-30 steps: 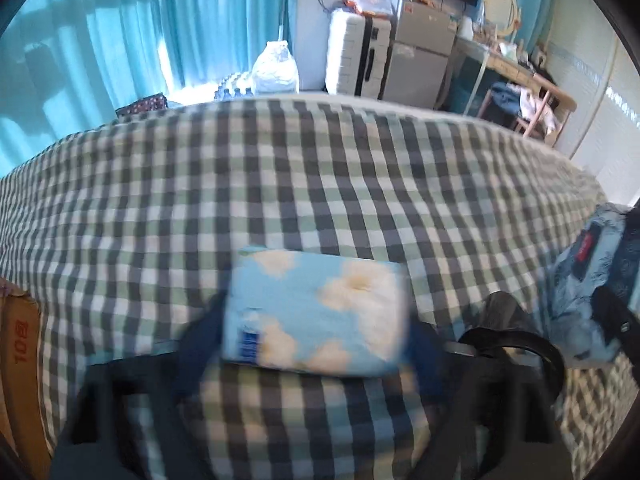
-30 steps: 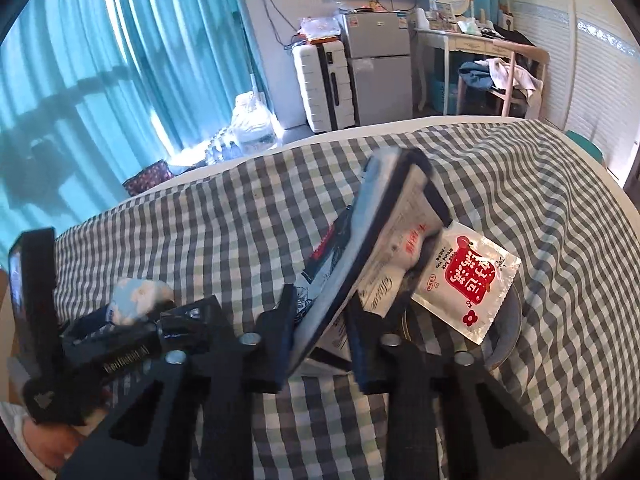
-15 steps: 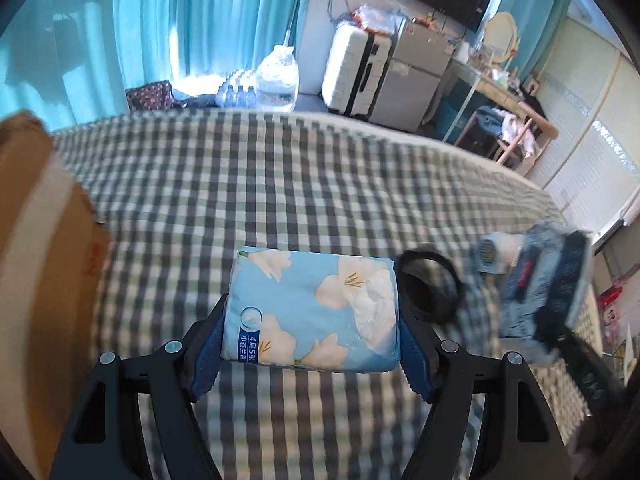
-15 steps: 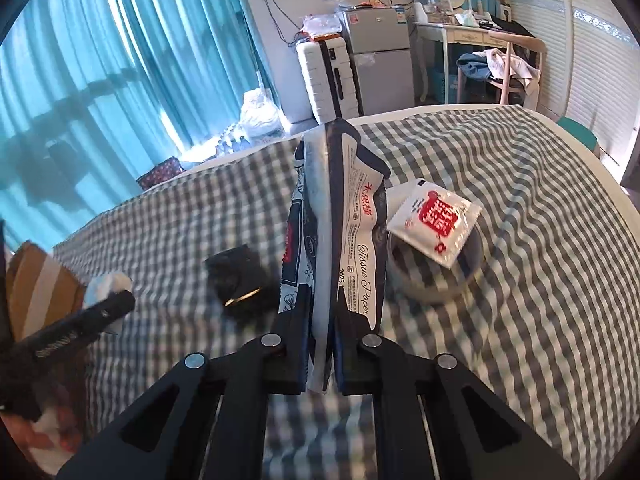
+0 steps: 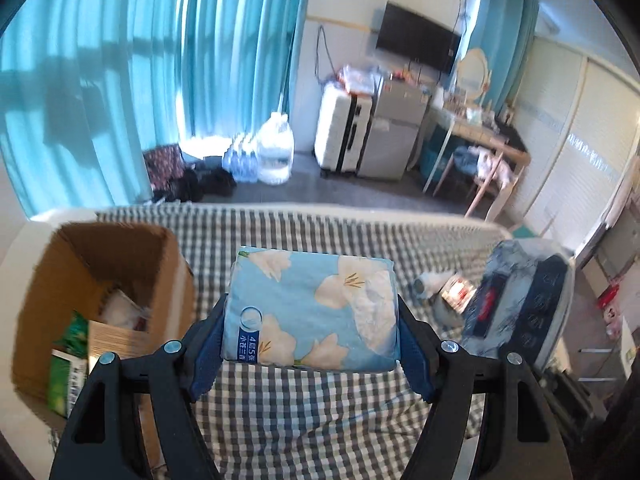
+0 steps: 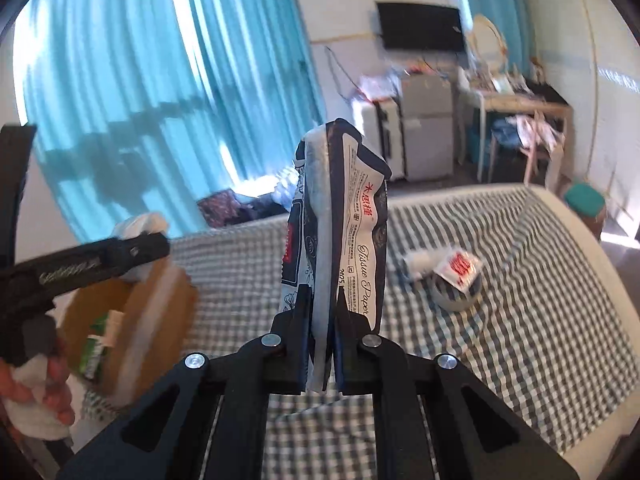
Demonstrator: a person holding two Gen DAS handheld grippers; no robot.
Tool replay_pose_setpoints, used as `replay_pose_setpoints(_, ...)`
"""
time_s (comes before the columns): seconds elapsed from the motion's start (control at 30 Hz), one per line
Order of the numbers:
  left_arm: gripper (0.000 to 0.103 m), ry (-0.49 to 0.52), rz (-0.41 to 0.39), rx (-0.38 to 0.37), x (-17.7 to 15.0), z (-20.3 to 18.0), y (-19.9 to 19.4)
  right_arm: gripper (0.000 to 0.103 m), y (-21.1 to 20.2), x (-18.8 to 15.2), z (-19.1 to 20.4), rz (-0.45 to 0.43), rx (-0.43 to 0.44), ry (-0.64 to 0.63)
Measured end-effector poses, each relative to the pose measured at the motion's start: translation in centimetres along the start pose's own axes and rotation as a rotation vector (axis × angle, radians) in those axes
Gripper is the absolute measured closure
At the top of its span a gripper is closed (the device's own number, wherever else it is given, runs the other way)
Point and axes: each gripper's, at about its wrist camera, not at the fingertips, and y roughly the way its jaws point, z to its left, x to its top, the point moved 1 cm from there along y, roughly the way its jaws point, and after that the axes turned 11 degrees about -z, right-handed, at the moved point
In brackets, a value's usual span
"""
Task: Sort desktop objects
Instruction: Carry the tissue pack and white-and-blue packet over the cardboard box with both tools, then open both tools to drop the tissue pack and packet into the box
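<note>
My left claw [image 5: 311, 344] squeezes a blue tissue pack [image 5: 312, 312] with white flowers, up in the air over the checked bed [image 5: 320, 412]. My right claw [image 6: 320, 334] is pinched almost shut on a dark tissue pack [image 6: 340, 236] (it stands up tall). The open cardboard box [image 5: 100, 276] sits just left of them.

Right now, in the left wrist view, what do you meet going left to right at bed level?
Cardboard box → blue floral tissue pack in the left gripper → red-and-white sachet → dark tissue pack.
</note>
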Motion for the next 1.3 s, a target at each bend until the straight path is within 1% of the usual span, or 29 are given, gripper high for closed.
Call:
replay_pose_setpoints(0.1,0.027,0.021,-0.051,0.005,1.3,0.6,-3.1,0.094,-2.3,1.0,2.7,-0.031,0.041,-0.036)
replay_pose_setpoints(0.23,0.027,0.036,-0.097,0.012,2.2,2.2,-6.3,0.094,-3.9,1.6,5.8,-0.056,0.094,-0.080)
replay_pose_setpoints(0.37,0.027,0.023,-0.115,0.043,2.2,5.3,-7.9,0.094,-4.6,1.4,10.0,-0.052,0.159,-0.134)
replay_pose_setpoints(0.5,0.027,-0.013,-0.105,0.092,1.7,9.8,-8.0,0.094,-3.5,0.8,14.1,-0.018,0.242,-0.151)
replay_pose_setpoints(0.53,0.027,-0.019,-0.097,0.107,1.5,11.0,-7.9,0.094,-3.2,0.5,14.8,-0.015,0.249,-0.156)
replay_pose_setpoints(0.7,0.027,-0.064,-0.054,0.174,-0.1,16.5,-6.1,0.094,0.1,-0.6,19.7,0.046,0.334,-0.173)
replay_pose_setpoints(0.83,0.027,-0.099,-0.004,0.228,-1.2,20.6,-4.0,0.094,3.5,-1.7,22.5,0.110,0.382,-0.158)
replay_pose_setpoints(0.93,0.027,-0.117,0.041,0.264,-2.1,23.4,-1.6,0.094,6.6,-2.7,24.3,0.160,0.403,-0.149)
replay_pose_setpoints(1.07,0.027,-0.139,0.101,0.286,-3.5,25.9,1.6,0.094,10.3,-3.4,25.8,0.211,0.420,-0.137)
replay_pose_setpoints(1.2,0.027,-0.148,0.156,0.294,-4.6,26.9,4.2,0.094,13.2,-4.3,26.5,0.265,0.424,-0.122)
replay_pose_setpoints(1.3,0.026,-0.136,0.177,0.315,-4.9,27.1,5.0,0.092,14.1,-4.1,26.4,0.266,0.431,-0.106)
